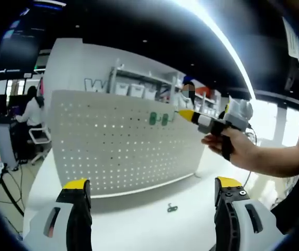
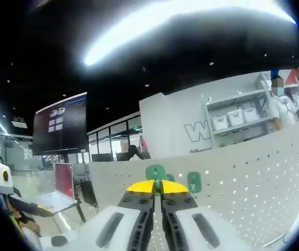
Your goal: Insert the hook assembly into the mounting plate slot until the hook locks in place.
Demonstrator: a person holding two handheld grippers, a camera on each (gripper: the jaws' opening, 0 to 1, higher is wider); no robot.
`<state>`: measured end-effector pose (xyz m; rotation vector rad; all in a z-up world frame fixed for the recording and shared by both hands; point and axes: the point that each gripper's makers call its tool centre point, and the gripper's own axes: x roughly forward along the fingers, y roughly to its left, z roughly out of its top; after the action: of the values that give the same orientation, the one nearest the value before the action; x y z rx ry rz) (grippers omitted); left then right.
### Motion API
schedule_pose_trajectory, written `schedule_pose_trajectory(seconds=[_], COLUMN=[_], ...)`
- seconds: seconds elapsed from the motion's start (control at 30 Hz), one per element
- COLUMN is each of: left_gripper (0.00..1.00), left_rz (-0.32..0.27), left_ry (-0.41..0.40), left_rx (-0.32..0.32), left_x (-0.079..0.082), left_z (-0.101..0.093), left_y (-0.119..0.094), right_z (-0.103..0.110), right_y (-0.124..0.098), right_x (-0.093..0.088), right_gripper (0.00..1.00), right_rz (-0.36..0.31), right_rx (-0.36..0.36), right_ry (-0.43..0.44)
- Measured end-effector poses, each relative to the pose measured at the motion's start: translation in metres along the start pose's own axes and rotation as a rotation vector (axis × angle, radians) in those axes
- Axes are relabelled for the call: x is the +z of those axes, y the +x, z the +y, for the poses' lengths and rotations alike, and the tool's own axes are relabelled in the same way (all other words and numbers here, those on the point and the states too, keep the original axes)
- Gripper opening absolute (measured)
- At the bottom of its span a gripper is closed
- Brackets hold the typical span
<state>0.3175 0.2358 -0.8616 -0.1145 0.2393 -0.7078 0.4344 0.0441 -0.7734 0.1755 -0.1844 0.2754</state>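
Left jaws: your left gripper (image 1: 152,191) stands wide apart, holding nothing, low over the white table (image 1: 139,219).
Right jaws: your right gripper (image 2: 158,186) is pinched nearly together at the pegboard's top edge; whether a hook sits between the tips, you cannot tell.
Green hooks: two green hooks (image 1: 158,118) hang on the upright white pegboard (image 1: 123,141), just beside your right gripper's yellow tips.
Table: a small dark metal piece (image 1: 172,208) lies before the board.
Background: a seated person (image 1: 32,112) at far left.

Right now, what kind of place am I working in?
Probably an open-plan office or lab floor: a white pegboard standing on a white table, shelving with storage bins behind, and a wall screen.
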Motion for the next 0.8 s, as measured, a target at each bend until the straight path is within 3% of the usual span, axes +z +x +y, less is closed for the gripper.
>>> schedule_pose_trajectory(seconds=[0.47,0.8], left_gripper=[0.99,0.98], left_rz=[0.012,0.024], left_ry=[-0.016,-0.025], left_rx=[-0.014,-0.005], left_x=[-0.005,-0.01], left_z=[0.002,0.008], left_y=[0.005,0.002], right_z=[-0.036,-0.066], right_y=[0.006,0.011], right_x=[0.007,0.0], right_gripper=[0.0,0.0], right_rz=[-0.043,-0.035], right_rx=[-0.11,-0.186], right_ry=[-0.018,-0.034])
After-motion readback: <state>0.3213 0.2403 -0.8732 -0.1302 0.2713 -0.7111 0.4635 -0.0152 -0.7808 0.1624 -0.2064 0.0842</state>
